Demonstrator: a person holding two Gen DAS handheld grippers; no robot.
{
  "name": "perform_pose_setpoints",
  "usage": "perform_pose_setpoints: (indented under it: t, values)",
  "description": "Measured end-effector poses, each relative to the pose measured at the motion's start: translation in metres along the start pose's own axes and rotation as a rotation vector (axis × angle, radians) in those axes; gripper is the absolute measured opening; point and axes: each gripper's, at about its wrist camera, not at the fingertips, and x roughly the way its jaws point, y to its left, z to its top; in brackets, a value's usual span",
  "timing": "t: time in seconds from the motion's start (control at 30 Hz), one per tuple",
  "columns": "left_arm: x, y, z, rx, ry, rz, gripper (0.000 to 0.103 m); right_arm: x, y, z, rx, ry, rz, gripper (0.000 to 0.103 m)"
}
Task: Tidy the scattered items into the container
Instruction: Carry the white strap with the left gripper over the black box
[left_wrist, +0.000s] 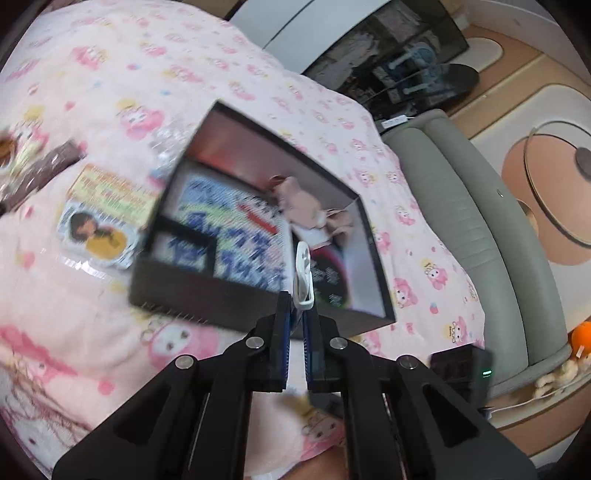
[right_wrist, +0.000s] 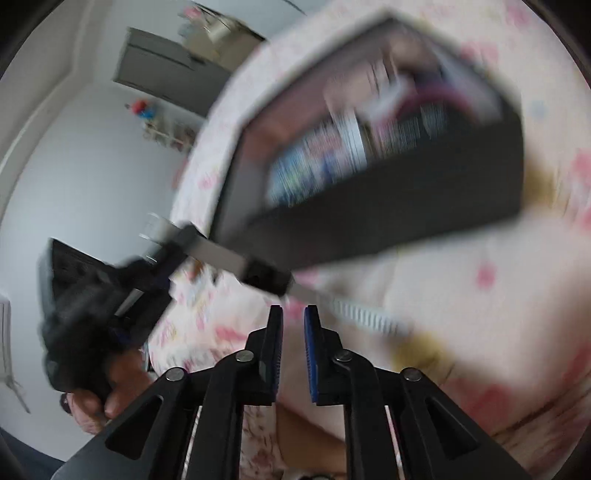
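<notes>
The left claw (left_wrist: 295, 314) is closed on a small white clip-like item (left_wrist: 303, 280), held over the near edge of the black box (left_wrist: 207, 291) on the pink bed cover (left_wrist: 110, 74). The right claw (right_wrist: 293, 317) hangs slightly parted, gripping nothing (its view is blurred), near the box. A sticker sheet (left_wrist: 99, 236) lies left of the box.

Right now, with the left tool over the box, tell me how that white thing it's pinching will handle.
The white plastic piece looks thin and rigid, so it probably won't flop. It seems light: the left tool holds it upright by its bottom end alone. Its smooth surface and narrow grip suggest it could pivot or slip if swung. Released here, it would likely drop into the black box.
</notes>
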Motion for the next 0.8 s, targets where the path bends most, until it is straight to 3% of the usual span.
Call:
perform_pose_setpoints:
  t: [0.13, 0.37, 0.5, 0.6, 0.67, 0.7, 0.73, 0.8]
  values:
    - [-0.010, 0.030, -0.012, -0.043, -0.016, 0.023, 0.004, 0.039, -0.016, -0.011, 0.116, 0.071, 0.036, 0.041]
    - [-0.014, 0.081, -0.021, -0.140, -0.028, 0.045, 0.004, 0.049, -0.040, -0.017, 0.302, -0.075, 0.024, 0.041]
    - [0.000, 0.096, -0.021, -0.177, -0.011, 0.031, 0.004, 0.059, -0.038, -0.013, 0.245, -0.166, -0.067, 0.041]
    - [0.013, 0.093, -0.023, -0.162, 0.001, 0.054, 0.004, 0.057, -0.040, -0.007, 0.264, -0.231, -0.060, 0.041]
    - [0.018, 0.092, -0.025, -0.151, 0.008, 0.068, 0.004, 0.059, -0.040, -0.005, 0.212, -0.249, -0.065, 0.035]
    - [0.021, 0.091, -0.026, -0.150, 0.007, 0.071, 0.004, 0.060, -0.040, -0.006, 0.183, -0.244, -0.090, 0.027]
    - [0.022, 0.090, -0.026, -0.148, 0.008, 0.071, 0.004, 0.060, -0.040, -0.007, 0.156, -0.240, -0.133, 0.012]
    - [0.022, 0.087, -0.027, -0.135, 0.007, 0.066, 0.004, 0.057, -0.041, -0.011, 0.139, -0.238, -0.137, 0.008]
